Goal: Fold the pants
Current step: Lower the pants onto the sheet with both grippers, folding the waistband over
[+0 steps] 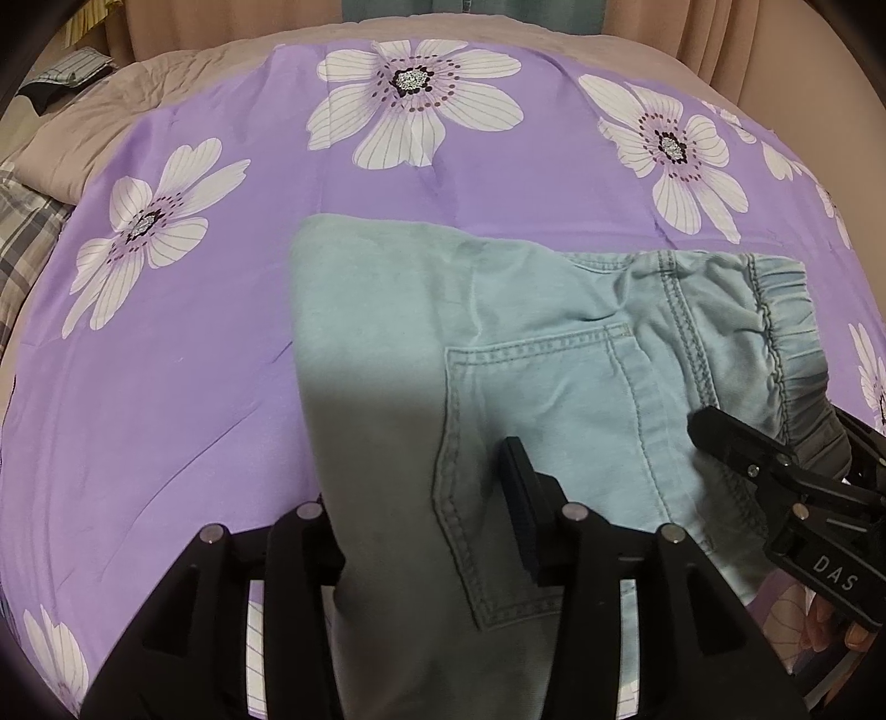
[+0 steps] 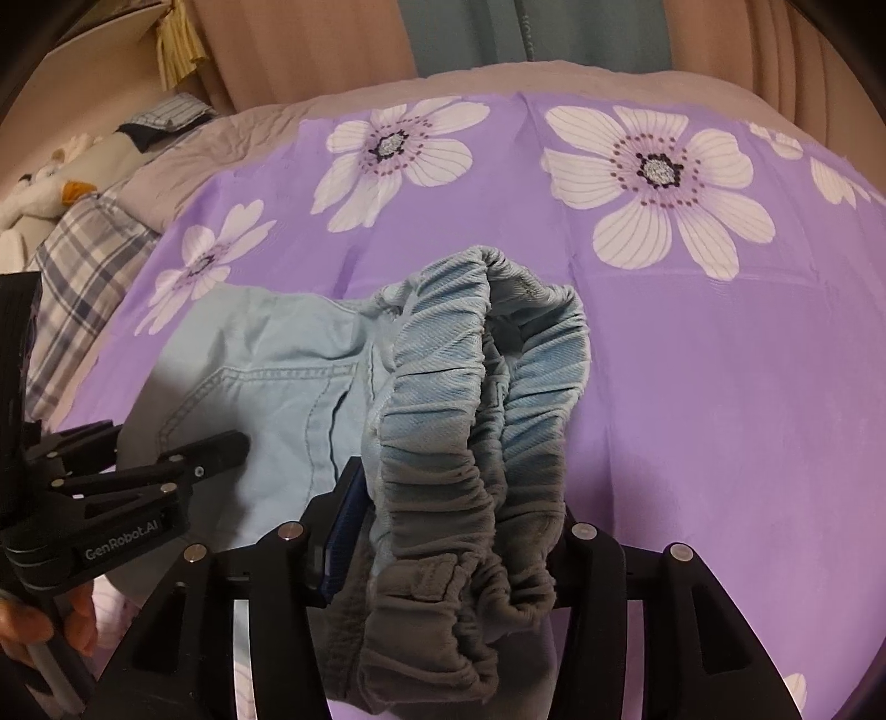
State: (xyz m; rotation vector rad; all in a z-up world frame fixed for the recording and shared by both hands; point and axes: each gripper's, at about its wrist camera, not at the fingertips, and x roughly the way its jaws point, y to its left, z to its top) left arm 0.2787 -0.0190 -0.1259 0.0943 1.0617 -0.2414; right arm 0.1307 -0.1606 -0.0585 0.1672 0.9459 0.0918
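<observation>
Light blue denim pants (image 1: pixel 526 332) lie folded on a purple flowered sheet (image 1: pixel 194 415), back pocket (image 1: pixel 542 421) up and elastic waistband (image 1: pixel 786 310) to the right. My left gripper (image 1: pixel 415 476) straddles the folded leg edge beside the pocket. Cloth lies between its fingers, the right pad's face shows bare, and it reads as open. In the right wrist view the bunched waistband (image 2: pixel 443 376) stands up between the fingers of my right gripper (image 2: pixel 459 487). It hides the right finger and sits loosely against the blue left pad. The left gripper (image 2: pixel 171 435) sits at lower left.
The sheet (image 2: pixel 720 415) covers a bed with a beige blanket (image 1: pixel 111 111) behind it. A plaid pillow (image 2: pixel 77 255) and a plush toy (image 2: pixel 50 183) lie at the left. Curtains (image 2: pixel 310 50) hang at the back. A hand (image 2: pixel 33 626) holds the left gripper's handle.
</observation>
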